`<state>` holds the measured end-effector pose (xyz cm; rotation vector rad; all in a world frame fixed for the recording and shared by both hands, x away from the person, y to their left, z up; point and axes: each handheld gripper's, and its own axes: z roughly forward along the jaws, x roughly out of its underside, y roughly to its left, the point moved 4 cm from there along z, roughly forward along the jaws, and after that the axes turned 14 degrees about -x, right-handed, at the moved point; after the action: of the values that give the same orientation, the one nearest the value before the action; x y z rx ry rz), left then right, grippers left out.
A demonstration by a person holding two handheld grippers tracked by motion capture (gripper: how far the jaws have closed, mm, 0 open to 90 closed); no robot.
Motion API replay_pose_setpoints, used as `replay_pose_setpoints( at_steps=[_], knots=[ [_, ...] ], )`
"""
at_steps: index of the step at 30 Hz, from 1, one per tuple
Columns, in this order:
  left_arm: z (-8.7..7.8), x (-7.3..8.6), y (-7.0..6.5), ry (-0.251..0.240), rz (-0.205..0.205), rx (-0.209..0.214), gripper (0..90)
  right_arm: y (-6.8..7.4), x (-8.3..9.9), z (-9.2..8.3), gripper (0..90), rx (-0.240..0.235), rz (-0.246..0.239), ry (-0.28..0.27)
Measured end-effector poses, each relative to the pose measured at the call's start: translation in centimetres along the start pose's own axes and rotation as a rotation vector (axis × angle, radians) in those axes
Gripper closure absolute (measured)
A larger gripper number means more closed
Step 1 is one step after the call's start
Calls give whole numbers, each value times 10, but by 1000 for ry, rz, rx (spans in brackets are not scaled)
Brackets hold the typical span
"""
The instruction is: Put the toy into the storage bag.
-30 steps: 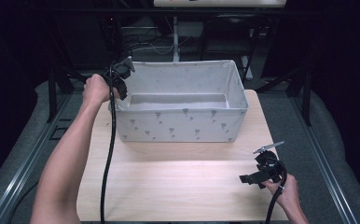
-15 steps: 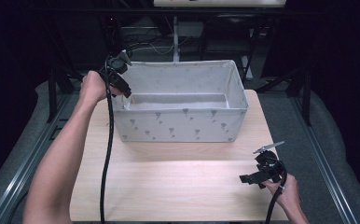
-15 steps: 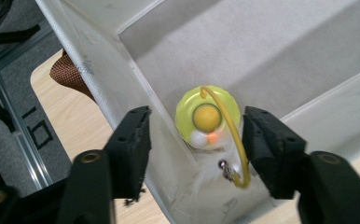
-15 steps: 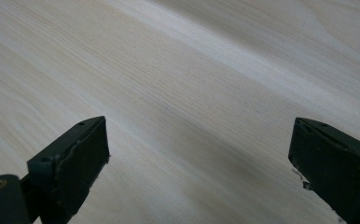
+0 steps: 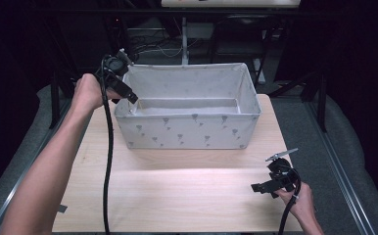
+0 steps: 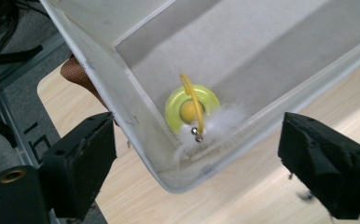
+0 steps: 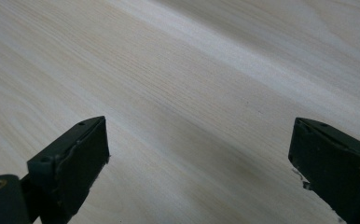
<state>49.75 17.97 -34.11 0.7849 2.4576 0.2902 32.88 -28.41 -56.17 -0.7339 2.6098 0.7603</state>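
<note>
A white fabric bin (image 5: 187, 128) with small grey marks stands at the back middle of the wooden table (image 5: 177, 196). My left gripper (image 5: 130, 95) hovers over the bin's near left corner, jaws wide open and empty. In the left gripper view, the left gripper (image 6: 197, 120) looks down on a yellow-green ring toy (image 6: 191, 109) with a yellow loop, a small bell and white feathers, lying in the corner on the bin floor (image 6: 243, 56). Low over the table's near right corner, my right gripper (image 5: 268, 178) stands open. Bare wood lies between the jaws of the right gripper (image 7: 199, 123).
A brown strap-like piece (image 6: 78, 77) shows outside the bin's wall. Dark frames and cables (image 5: 157, 44) stand behind the table. A black cable (image 5: 109, 161) trails from the left gripper along the forearm.
My left hand has drawn slightly up and to the left at the bin's corner. The right gripper has stayed put.
</note>
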Motion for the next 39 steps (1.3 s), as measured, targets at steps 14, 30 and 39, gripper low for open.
replay_pose_setpoints(
  at_steps=[14,30,39],
  knots=[
    [-35,39,-15,-62,11,25,0,0,0,-1,44,-1,4,2],
    [-38,104,-50,-84,56,40,0,0,0,0,44,7,2,2],
    [-18,145,-71,-57,69,53,0,1,0,1,45,7,-1,13]
  ],
)
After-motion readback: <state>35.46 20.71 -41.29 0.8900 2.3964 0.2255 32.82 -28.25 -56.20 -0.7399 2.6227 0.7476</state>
